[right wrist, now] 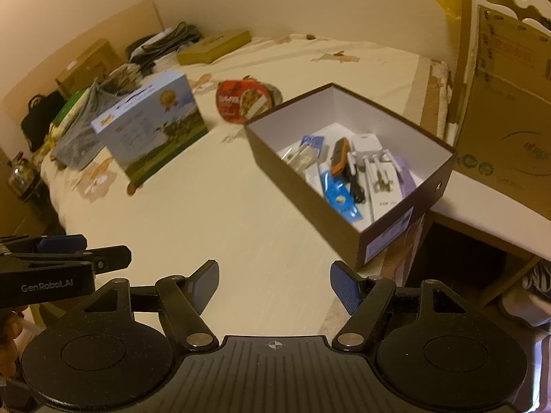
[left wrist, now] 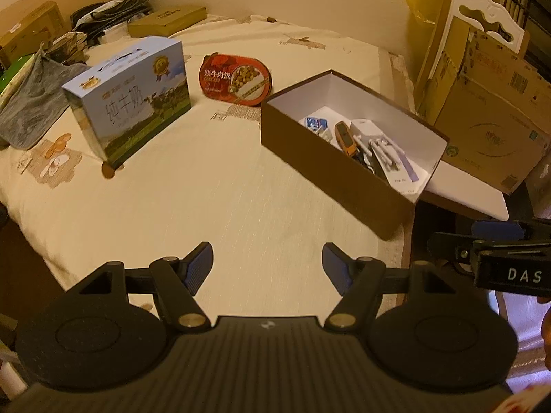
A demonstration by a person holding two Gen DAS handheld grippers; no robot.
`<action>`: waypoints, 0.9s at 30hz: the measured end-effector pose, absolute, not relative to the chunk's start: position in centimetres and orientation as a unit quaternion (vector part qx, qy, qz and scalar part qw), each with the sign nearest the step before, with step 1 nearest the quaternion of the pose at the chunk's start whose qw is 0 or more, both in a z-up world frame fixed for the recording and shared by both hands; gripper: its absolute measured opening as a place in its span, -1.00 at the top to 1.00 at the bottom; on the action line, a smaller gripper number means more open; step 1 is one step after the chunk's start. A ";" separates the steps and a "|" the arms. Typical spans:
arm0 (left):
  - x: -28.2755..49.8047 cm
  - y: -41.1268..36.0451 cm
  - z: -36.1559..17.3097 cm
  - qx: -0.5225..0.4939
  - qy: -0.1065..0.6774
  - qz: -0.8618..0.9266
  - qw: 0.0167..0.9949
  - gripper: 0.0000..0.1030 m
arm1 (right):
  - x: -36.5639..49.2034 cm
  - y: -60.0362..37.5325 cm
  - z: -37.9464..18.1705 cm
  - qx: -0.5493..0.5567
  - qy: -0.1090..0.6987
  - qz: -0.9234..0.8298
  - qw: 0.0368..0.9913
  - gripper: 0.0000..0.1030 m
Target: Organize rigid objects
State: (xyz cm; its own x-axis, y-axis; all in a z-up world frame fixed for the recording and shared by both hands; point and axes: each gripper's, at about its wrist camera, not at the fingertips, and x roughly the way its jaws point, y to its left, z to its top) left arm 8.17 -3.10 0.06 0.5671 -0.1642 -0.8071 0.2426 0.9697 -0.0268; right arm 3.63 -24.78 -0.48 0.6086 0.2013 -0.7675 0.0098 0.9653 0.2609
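left tongs (left wrist: pixel 267 265): matte black, twin round discs, ribbed black housing with a small crosshair mark
fingers (left wrist: pixel 199 268): blue ribbed pads on black linkage arms
pivots: brass-coloured round pins at the arm joints
right tongs (right wrist: pixel 273 284): same black build and blue pads
markings: white "DAS" on one side bar, "GenRobot.AI" on the other

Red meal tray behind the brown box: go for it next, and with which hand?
Probably yes: reach the open, empty right gripper toward the red meal tray. It lies loose on the bed, just behind the open brown box that already holds small items.
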 end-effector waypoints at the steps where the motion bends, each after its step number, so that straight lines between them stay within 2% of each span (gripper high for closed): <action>1: 7.8 -3.0 0.1 0.045 0.451 -0.114 0.884 -0.30 | 3.4 -24.6 -0.5 0.119 0.440 0.056 0.888 -0.33; 27: 1.8 -2.1 -1.9 0.053 0.479 -0.103 0.870 -0.27 | -0.9 -23.0 -2.9 0.099 0.489 0.075 0.863 -0.33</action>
